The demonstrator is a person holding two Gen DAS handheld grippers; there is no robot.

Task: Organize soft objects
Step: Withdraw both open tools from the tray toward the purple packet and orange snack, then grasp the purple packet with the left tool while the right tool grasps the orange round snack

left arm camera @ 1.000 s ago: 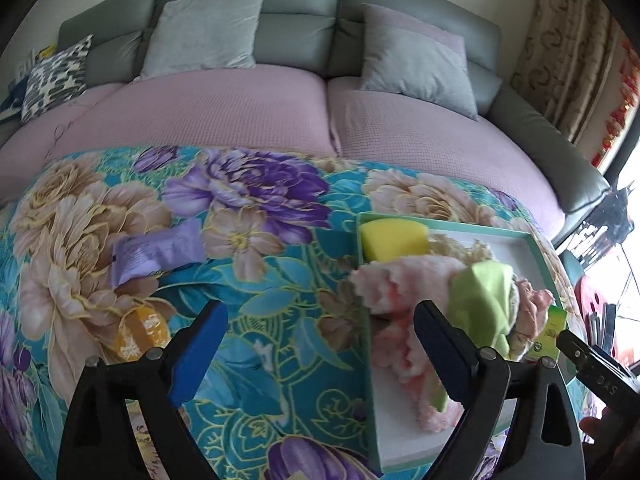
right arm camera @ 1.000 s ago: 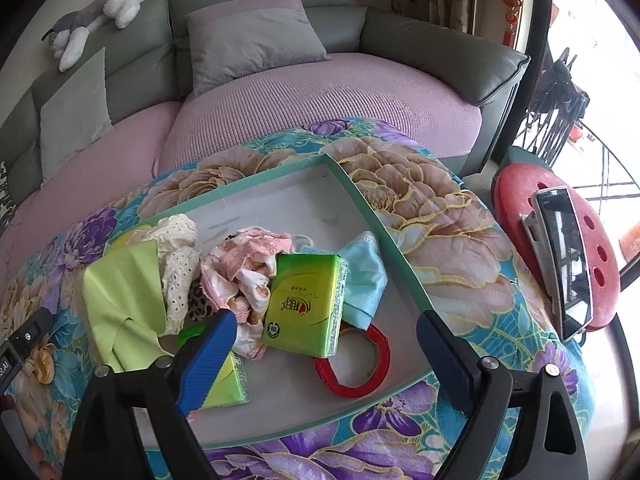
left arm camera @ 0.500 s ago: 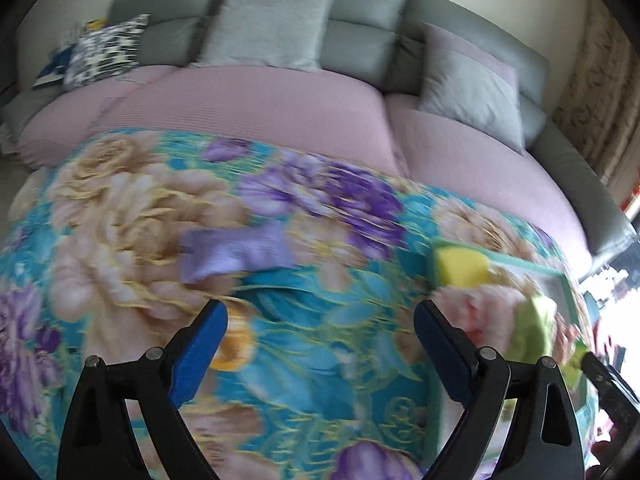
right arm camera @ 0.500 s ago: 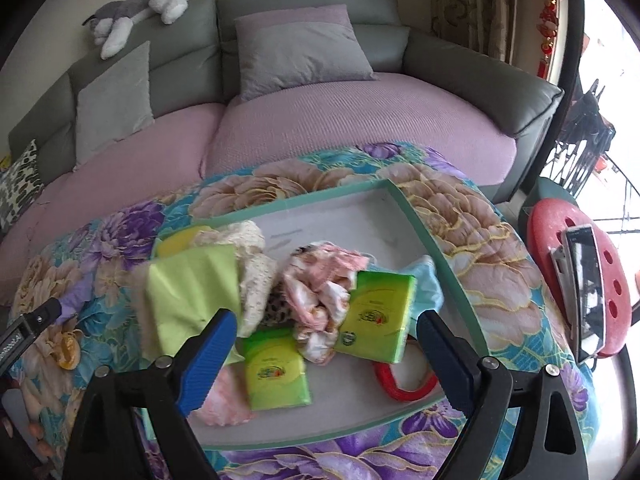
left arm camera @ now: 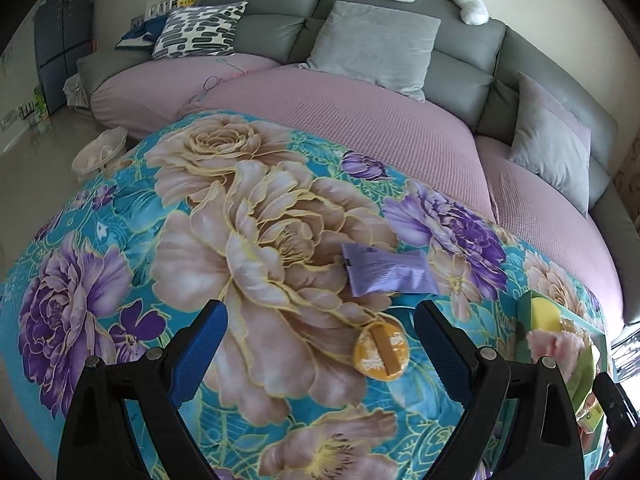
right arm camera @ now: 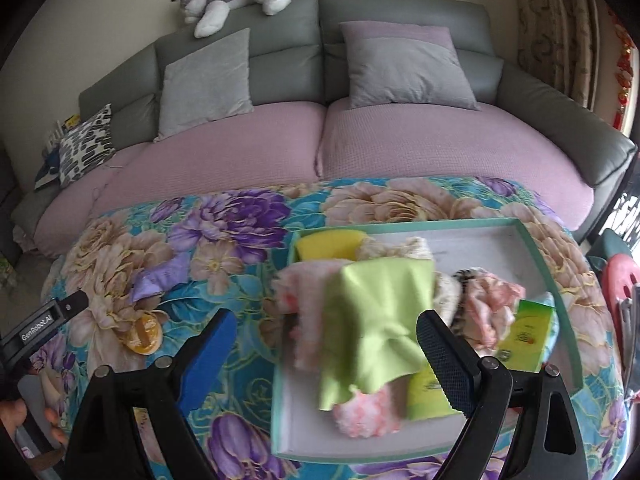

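Clearly the left gripper (left arm camera: 320, 340), spread wide and empty, is nearer the yellow puff (left arm camera: 380, 350), which lies between its fingers, slightly right; the purple packet (left arm camera: 386, 270) sits just beyond.

Both tools share one build: the left gripper (left arm camera: 320, 344) and right gripper (right arm camera: 326, 354) have black plastic frames with silver screws, ending in fingers (left arm camera: 198, 354) faced with ridged blue pads. At nine o'clock in the right view, a black bar reads "GenRobot.AI" in white above bare skin.
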